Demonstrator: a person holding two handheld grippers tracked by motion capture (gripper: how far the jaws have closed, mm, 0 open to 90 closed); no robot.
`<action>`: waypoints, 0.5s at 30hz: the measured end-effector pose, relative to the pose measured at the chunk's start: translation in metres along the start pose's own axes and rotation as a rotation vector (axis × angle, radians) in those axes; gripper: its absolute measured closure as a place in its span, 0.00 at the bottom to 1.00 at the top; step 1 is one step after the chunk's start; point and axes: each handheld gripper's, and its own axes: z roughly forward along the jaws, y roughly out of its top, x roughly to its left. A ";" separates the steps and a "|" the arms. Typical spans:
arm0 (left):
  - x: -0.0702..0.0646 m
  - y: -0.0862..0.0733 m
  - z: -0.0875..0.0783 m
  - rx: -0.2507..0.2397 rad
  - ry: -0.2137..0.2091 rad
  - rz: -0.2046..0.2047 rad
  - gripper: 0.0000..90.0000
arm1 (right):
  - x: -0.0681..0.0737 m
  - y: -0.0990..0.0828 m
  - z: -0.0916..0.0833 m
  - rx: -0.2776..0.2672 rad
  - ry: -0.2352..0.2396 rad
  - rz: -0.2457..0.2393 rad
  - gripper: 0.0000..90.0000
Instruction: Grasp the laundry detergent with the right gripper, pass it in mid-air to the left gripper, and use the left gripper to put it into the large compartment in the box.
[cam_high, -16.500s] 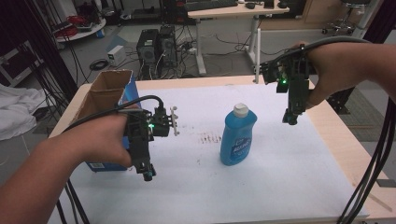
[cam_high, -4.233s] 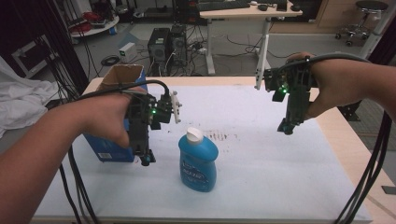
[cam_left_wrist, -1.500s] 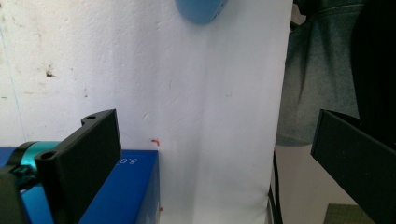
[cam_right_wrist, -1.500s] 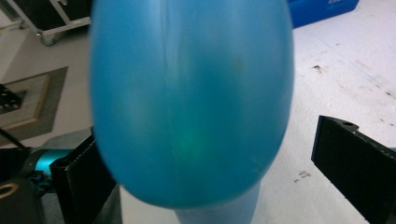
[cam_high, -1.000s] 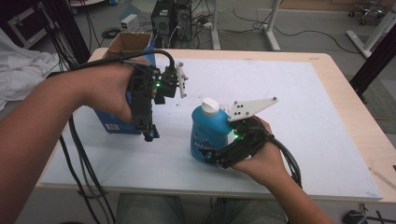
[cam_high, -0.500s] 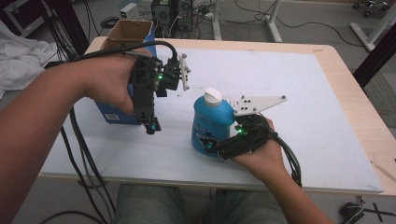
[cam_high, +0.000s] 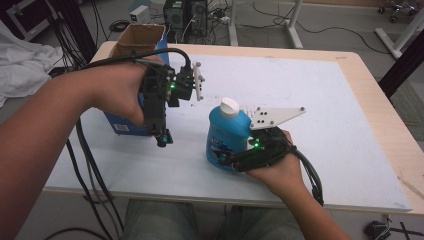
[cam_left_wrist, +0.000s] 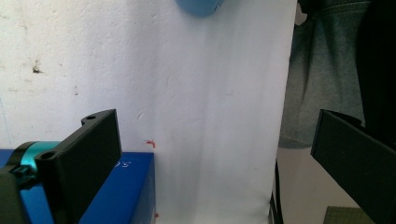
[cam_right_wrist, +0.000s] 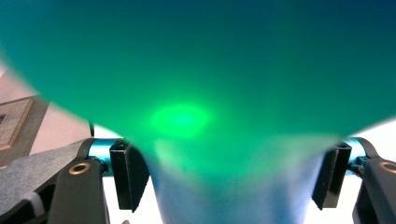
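Cardboard box (cam_high: 136, 42) with blue sides, table's (cam_high: 350, 100) left rear corner. Left gripper (cam_high: 163, 139): above the table just beside the box, pointing down, jaws wide apart, nothing between them. Blue bottle (cam_high: 226, 132), white cap, upright near the front edge. Right gripper (cam_high: 223, 161): jaws just closing, bottle's lower body between them.

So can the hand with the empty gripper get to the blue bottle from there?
Probably yes. The left gripper hangs open beside the blue box, and bare white table lies between it and the blue bottle. The right gripper is already around the bottle's base, though.
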 end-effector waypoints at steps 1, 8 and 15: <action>0.000 0.000 0.000 0.000 0.001 0.000 0.02 | 0.000 0.000 0.000 -0.001 0.001 -0.001 0.35; 0.000 0.000 0.001 0.001 -0.001 0.001 0.02 | 0.001 0.000 0.001 0.001 0.005 -0.013 0.39; 0.001 -0.002 0.001 0.003 0.000 -0.004 0.02 | 0.001 0.000 0.001 -0.002 0.000 -0.014 0.42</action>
